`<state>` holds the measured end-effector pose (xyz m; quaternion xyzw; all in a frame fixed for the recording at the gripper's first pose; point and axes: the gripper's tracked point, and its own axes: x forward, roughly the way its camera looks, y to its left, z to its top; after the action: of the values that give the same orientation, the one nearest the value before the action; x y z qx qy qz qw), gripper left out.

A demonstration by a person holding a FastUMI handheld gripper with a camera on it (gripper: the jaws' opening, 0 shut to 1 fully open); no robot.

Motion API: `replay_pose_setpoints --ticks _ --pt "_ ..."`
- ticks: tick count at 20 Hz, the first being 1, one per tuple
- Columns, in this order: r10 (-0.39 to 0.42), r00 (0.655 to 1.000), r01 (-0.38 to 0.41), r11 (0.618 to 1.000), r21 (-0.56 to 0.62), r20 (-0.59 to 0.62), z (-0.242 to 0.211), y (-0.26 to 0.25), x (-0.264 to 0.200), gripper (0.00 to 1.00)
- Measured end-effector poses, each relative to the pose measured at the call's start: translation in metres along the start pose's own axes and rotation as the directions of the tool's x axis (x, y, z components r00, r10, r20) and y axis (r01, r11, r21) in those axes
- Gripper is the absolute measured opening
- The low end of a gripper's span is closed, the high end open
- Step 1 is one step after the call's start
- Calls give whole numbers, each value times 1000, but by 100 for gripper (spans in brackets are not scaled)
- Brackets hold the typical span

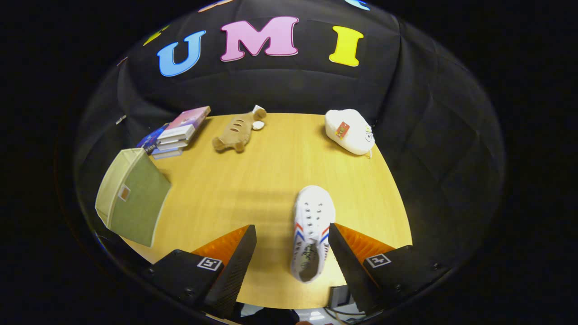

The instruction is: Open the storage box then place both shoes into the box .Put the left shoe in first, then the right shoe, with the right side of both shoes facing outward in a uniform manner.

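The gripper [292, 234] is held above the light wooden table [253, 189] with its fingers spread wide apart and nothing pressed between them. A white canvas shoe with red and blue side stripes [311, 232] is seen between the jaws, close against the right finger, its toe pointed ahead and its opening toward the gripper. An olive-green fabric storage box with a pale lining [131, 196] is found well beyond the left finger, off to the left. Farther ahead, a stack of books [176, 133], a tan plush toy [238, 131] and a white rounded plush item [350, 131] are laid near the table's far edge
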<state>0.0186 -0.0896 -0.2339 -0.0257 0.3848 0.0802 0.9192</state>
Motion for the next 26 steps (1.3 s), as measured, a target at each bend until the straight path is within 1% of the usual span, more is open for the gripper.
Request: replay_pose_setpoints --ticks 3,5,9,11,15,17,19,21,22,25,26 --pt "-18 999 16 998 -61 -43 -21 -34 16 99" --pt "-16 997 10 997 -80 -74 -35 -47 28 98" --pt "-19 986 5 996 -87 -166 -72 -64 54 97" --pt "-30 981 9 994 -108 -189 -83 -68 65 99" --pt "5 973 -17 999 -50 -233 -92 -62 83 97" --pt "44 970 -53 998 -32 -238 -90 -55 89 89" --pt "82 968 -90 996 -22 -236 -88 -44 91 68" --pt "76 968 -82 997 -14 -241 -89 -40 94 46" --pt "73 966 -77 997 -7 -247 -90 -41 94 44" --pt "69 961 -55 997 62 -267 -91 -44 94 30" --pt "60 963 -39 996 86 -262 -91 -44 96 26"
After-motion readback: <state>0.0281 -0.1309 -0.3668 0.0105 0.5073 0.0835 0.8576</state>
